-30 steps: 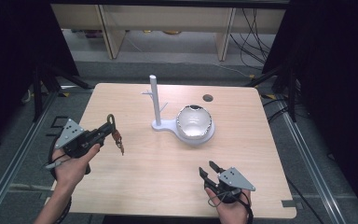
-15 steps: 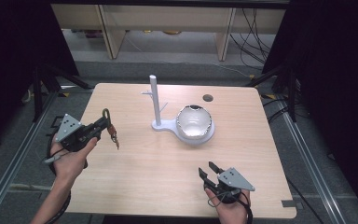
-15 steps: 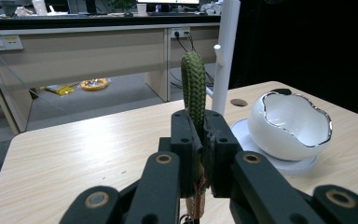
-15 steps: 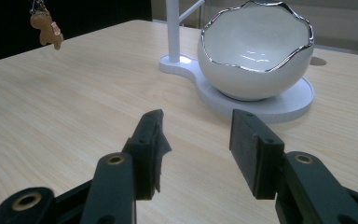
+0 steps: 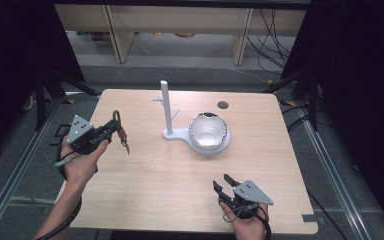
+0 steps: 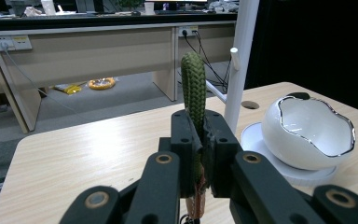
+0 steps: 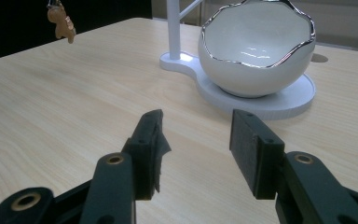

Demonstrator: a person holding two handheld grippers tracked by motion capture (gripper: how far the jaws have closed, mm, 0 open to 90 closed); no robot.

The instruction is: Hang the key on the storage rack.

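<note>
I am holding the left gripper (image 5: 111,131) above the left side of the light wooden counter (image 5: 155,200), with its jaws clamped on the green braided cord loop (image 6: 194,88) of a keychain. The loop is standing up out of the jaws, and a small brown figure charm (image 5: 122,135) is hanging below on a short chain, clear of the counter. Gripping the cord low is leaving the top of the loop free, which I judge suits hooking it over a peg.

I am resting the right gripper (image 5: 226,183) near the front right edge of the counter, with its jaws set wide and holding nothing. I judge it is parked there to keep clear.

The white stand with an upright post and short side pegs (image 5: 166,107) is standing at the middle of the counter, to the right of and beyond the held loop. On the round plate of the same stand, the white egg-shaped bowl with a jagged silver rim (image 5: 208,131) is sitting just right of the post. A round cable hole (image 5: 223,105) is lying far right. Nothing is standing between the loop and the pegs; the bowl is crowding the post only on its right side.
</note>
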